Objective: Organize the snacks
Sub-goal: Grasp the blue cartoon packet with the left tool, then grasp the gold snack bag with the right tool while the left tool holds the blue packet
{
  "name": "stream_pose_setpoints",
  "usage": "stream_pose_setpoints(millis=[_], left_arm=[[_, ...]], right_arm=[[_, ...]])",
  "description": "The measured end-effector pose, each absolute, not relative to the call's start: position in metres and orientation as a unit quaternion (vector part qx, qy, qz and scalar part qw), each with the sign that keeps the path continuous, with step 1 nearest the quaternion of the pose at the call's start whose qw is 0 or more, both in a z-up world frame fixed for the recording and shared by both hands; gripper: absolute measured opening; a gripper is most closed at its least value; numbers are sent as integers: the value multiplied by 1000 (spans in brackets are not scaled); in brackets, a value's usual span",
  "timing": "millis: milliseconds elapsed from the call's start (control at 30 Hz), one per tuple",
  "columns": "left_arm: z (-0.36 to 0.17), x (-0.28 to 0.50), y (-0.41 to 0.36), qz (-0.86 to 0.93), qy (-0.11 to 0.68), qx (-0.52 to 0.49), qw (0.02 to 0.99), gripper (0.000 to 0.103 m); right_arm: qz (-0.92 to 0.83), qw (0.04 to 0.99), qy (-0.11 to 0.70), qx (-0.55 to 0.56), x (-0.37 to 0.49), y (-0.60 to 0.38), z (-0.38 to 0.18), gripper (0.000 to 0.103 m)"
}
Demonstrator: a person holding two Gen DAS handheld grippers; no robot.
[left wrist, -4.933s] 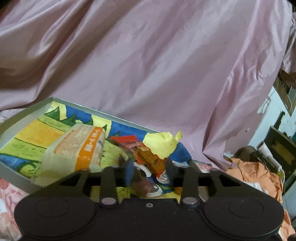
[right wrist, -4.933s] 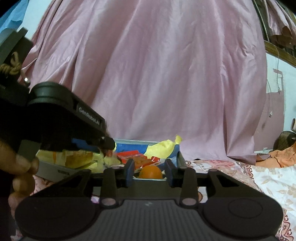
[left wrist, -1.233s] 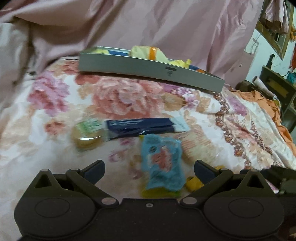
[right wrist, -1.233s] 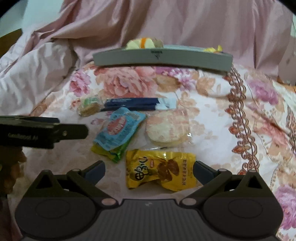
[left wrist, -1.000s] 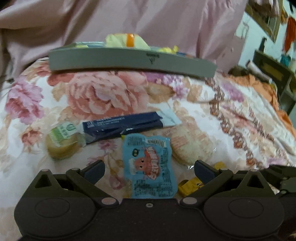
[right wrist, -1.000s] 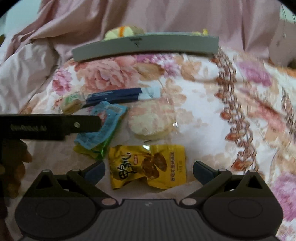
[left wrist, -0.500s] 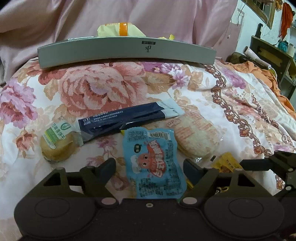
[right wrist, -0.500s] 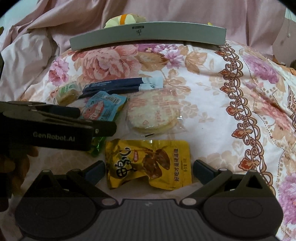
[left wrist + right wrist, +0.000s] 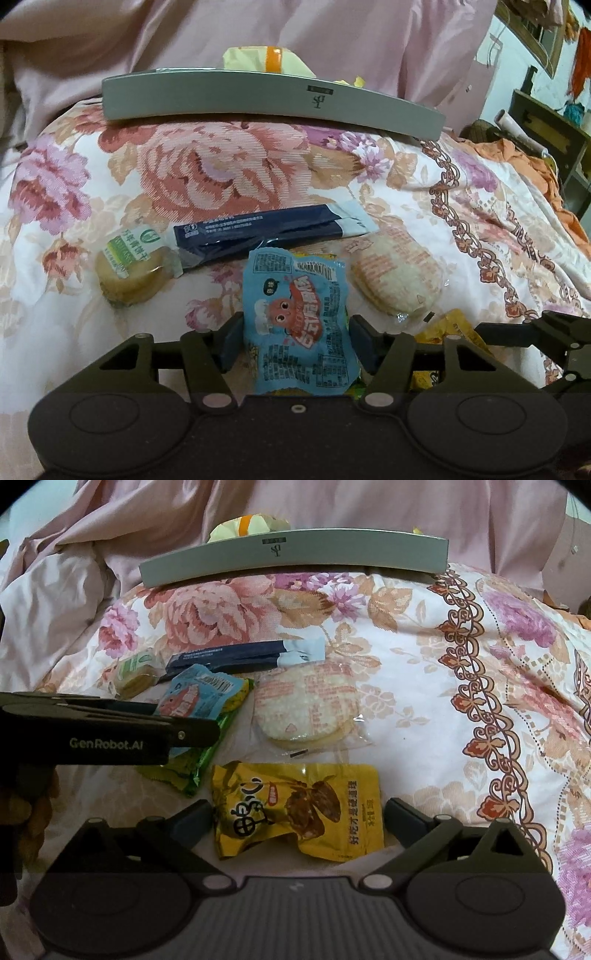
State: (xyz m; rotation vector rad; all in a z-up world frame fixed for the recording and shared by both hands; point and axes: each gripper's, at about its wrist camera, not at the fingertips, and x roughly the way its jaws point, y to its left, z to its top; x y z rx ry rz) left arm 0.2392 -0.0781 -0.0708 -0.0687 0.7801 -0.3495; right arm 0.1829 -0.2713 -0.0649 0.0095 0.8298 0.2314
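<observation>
Light blue snack packet (image 9: 301,325): glossy foil pouch, crinkled, showing a red cartoon creature, red lettering and a barcode strip along the top edge. It is sitting on top of a green-and-yellow wrapper (image 9: 207,749), which is showing beneath it in the right wrist view. Both are lying on the floral bedspread (image 9: 221,173).

Left gripper (image 9: 295,341): the jaws are closing in on the blue packet, one pad at each side edge, touching or almost touching; whether they are actually pressing it I cannot tell. The packet is filling the whole gap between the fingers and reaching forward past the tips.

Right gripper (image 9: 297,814): the jaws are standing wide apart, holding nothing. The yellow snack packet (image 9: 299,810), printed with black characters and a brown food picture, is lying flat between the two fingers, with a little slack at either side.

Other snacks: a round pale rice cracker in clear wrap (image 9: 306,709) is lying just beyond the yellow packet, beside the blue one. A long dark blue stick pack (image 9: 269,232) is lying across behind them, and a small round cake with a green label (image 9: 133,273) is sitting at its left end.

The grey tray (image 9: 273,103) is standing well beyond, at the far edge of the bedspread, with a yellow package bearing an orange band (image 9: 266,59) showing over its rim.
</observation>
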Motion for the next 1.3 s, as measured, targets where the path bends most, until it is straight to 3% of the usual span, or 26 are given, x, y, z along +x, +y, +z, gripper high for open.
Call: stream_pose_setpoints(millis=[367, 567, 900, 1000, 1200, 1300], left_arm=[[-74, 191, -46, -161, 372, -75, 911, 62], [-75, 179, -49, -170, 367, -47, 913, 63], [-79, 180, -50, -188, 355, -41, 915, 76], [-79, 180, -50, -188, 357, -36, 914, 75], [-80, 178, -52, -172, 356, -12, 918, 61], [-81, 177, -51, -166, 354, -16, 920, 58]], right_arm=[[122, 910, 396, -5, 180, -268, -65, 98], [134, 909, 394, -8, 176, -265, -65, 98], [136, 911, 389, -34, 174, -260, -68, 100], [136, 911, 387, -35, 175, -259, -70, 101], [137, 912, 384, -43, 175, -258, -71, 100], [135, 913, 382, -48, 174, -256, -70, 99]])
